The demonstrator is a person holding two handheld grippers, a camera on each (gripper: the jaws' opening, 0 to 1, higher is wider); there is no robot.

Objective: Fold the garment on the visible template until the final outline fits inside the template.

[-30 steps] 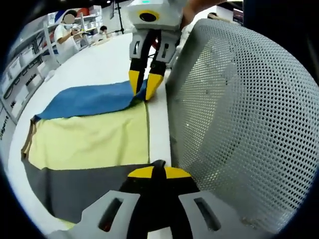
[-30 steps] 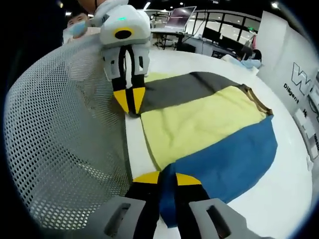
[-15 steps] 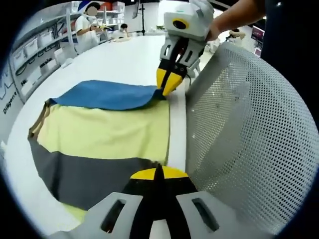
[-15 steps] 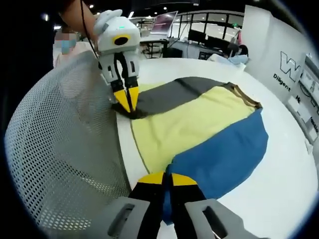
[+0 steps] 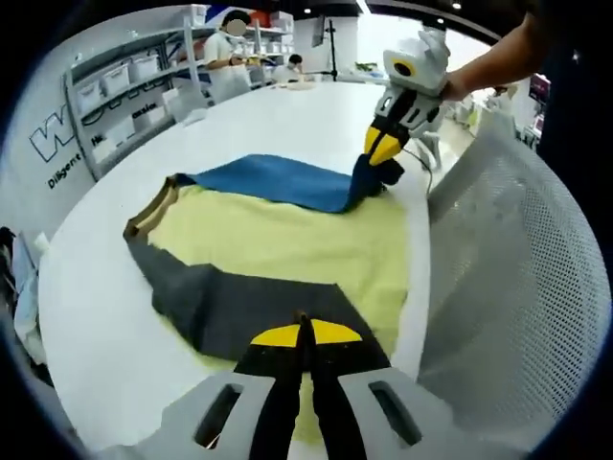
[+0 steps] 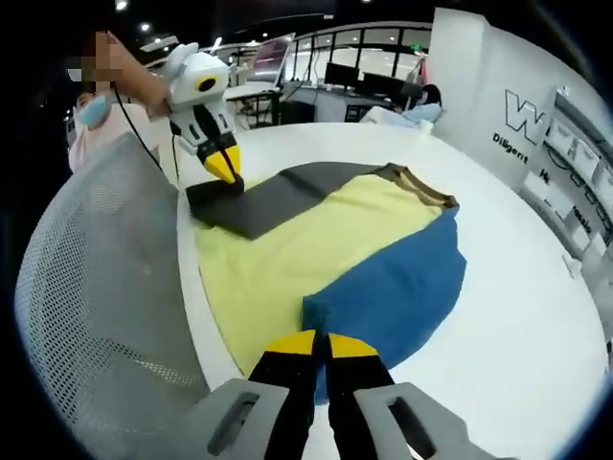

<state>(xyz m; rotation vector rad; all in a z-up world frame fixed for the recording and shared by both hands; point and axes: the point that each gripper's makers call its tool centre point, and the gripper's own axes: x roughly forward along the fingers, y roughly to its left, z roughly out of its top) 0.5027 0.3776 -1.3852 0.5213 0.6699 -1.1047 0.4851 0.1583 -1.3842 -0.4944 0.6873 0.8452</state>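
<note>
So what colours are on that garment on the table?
The garment has three bands: dark grey, pale yellow and blue, with a tan collar. The right gripper view shows it best.

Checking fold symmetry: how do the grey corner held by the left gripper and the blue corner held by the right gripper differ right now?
Colour: the left gripper pinches the garment's grey corner; the right gripper pinches the blue corner.
Overlap: in both views the grey flap lies further in over the yellow middle than the blue flap.
Shared: both grippers are shut on cloth at the hem beside the mesh chair back, each corner lifted and folded over the yellow panel.
</note>
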